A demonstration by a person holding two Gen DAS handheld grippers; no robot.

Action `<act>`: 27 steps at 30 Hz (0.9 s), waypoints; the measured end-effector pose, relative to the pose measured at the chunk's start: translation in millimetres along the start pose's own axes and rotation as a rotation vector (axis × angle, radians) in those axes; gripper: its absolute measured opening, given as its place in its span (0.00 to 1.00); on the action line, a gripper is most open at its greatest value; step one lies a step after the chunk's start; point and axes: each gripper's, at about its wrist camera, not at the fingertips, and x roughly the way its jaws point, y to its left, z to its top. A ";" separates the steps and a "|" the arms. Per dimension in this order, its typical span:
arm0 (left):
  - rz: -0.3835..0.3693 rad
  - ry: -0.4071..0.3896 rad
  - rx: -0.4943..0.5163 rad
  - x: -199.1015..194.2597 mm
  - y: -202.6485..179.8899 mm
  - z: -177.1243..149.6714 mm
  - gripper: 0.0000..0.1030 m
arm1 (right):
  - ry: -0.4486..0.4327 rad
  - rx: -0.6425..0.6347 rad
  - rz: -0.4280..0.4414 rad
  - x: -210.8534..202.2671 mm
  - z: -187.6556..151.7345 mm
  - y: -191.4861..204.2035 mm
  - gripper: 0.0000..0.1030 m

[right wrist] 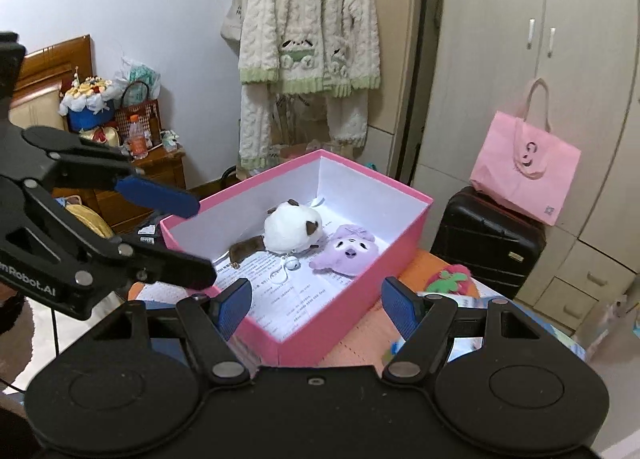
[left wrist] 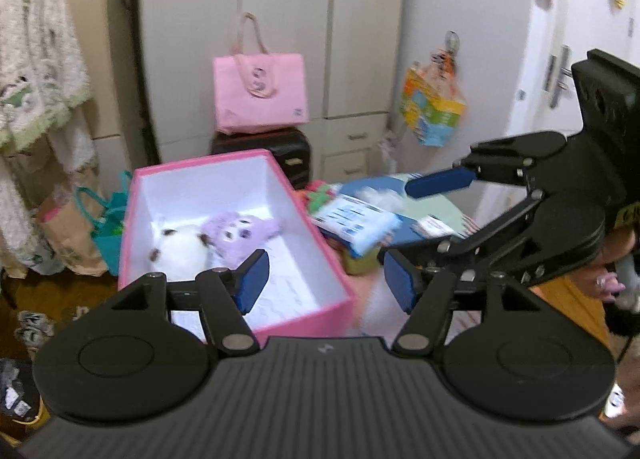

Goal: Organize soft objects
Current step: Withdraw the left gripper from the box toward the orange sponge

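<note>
**A:** Plush toys first. Where?

**B:** Both inside the pink box (right wrist: 352, 299), lying on the printed sheet (right wrist: 288, 299) that lines its bottom. White plush (right wrist: 290, 229) with brown ears and a small bell, set in the box's far half. Purple plush (right wrist: 346, 253) just beside it, face up, closer to the box's right wall. Touching or only nearly so: cannot tell.

**A:** And the left tongs?

**B:** Left gripper (left wrist: 326, 279) held above the box's near end, pointing down and forward. Jaws roughly half apart, blue pads clear of everything, nothing gripped.

**A:** Right tongs?

**B:** Right gripper (right wrist: 318, 307) open too, a little wider, also empty. Aimed over the box's near wall, just beside the left one, with neither touching the box.

**A:** Anything soft outside the box?

**B:** Red and green fuzzy thing (right wrist: 448, 279) on the orange surface to the right of the box, near it but apart. Blue and white packet (left wrist: 356, 223) on that same side, farther out among blurred clutter.

**A:** Farther off?

**B:** Black suitcase (right wrist: 488, 243) beyond the box's right side, with a pink tote bag (right wrist: 524, 167) standing on top. Cream fleece robe (right wrist: 308, 39) with green trim hanging behind the box's far corner. Pale wardrobe (right wrist: 520, 59) farther back from the box, behind the suitcase.
</note>
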 end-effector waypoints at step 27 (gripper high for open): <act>-0.183 0.107 0.058 84.1 -85.2 -22.4 0.68 | -0.040 0.240 -0.155 -47.8 -133.2 -89.8 0.75</act>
